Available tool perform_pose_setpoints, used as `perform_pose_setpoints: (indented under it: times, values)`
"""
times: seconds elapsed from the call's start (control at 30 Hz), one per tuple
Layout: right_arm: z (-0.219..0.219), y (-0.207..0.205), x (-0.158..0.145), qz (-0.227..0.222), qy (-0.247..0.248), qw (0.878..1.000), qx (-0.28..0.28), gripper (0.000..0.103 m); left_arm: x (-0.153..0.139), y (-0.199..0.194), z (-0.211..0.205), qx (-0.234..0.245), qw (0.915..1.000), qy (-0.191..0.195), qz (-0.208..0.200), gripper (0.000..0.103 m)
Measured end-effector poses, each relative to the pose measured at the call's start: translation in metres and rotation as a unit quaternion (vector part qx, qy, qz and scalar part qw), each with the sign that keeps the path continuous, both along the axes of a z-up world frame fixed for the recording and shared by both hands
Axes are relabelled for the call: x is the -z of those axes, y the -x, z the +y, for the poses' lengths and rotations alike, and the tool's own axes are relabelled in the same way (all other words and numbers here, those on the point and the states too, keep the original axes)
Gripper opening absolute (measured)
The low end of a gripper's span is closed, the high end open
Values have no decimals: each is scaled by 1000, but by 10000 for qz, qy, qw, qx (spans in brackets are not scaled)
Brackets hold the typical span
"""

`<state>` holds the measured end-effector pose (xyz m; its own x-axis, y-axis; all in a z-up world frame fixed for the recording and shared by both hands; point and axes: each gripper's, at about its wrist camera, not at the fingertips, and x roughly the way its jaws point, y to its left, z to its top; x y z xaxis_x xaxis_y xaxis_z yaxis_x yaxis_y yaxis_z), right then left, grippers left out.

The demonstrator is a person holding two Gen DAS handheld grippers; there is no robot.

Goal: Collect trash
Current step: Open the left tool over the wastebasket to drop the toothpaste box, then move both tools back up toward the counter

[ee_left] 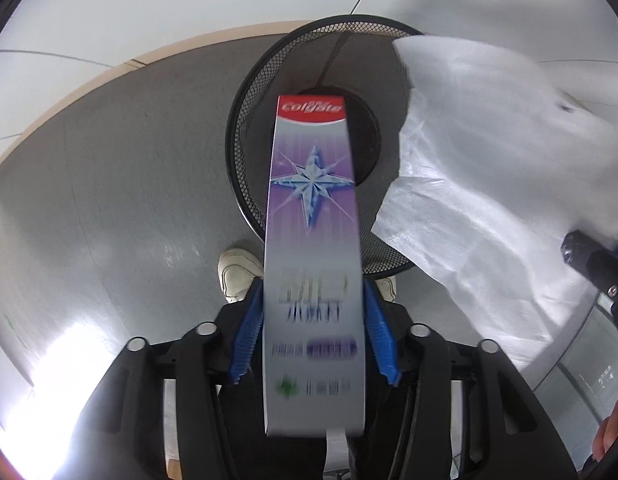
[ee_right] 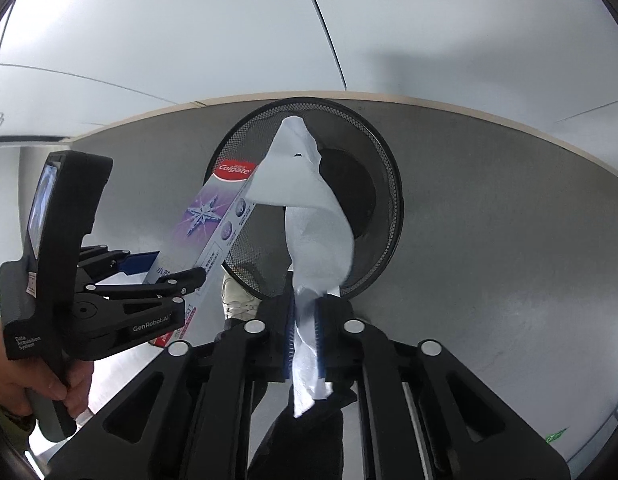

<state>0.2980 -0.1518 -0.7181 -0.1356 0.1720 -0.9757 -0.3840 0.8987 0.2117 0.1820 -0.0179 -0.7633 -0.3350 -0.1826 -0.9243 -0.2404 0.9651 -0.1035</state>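
The left hand-held gripper [ee_left: 315,332] has its blue pads either side of a Colgate toothpaste box [ee_left: 313,208], tilted over a black mesh wastebasket [ee_left: 245,128] on the grey floor [ee_left: 109,200]; whether the pads press the box or have let go I cannot tell. The right hand-held gripper [ee_right: 307,332] stands slightly parted around a white tissue [ee_right: 309,208] that droops over the basket mouth. A white shoe [ee_left: 237,272] sits just beside the basket, and a bare hand [ee_right: 37,376] grips the left handle
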Motion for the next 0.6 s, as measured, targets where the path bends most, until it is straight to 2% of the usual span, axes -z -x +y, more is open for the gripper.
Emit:
perform_pose_setpoints:
  times: [0.03,0.1,0.33,0.43,0.6]
  values:
    - [-2,-2,0,-10,-6,10000,19,29,-12,5,-3,-24,10000,38,-61,63]
    - [-2,-3,-3,-12,-12,10000,52,29,-19,2,-1,-51,9999,35,-153,64]
    - [-4,-2,-29,-185,-13,9998,40,29,-41,-2,5,-152,9995,-10,-264,64]
    - [-6,-6,-36,-301,-47,9995,59,29,-62,3,3,-133,9992,-75,-364,64]
    - [-10,1,-87,-606,-63,9981,-80,29,-108,5,3,-119,9978,-122,-640,64]
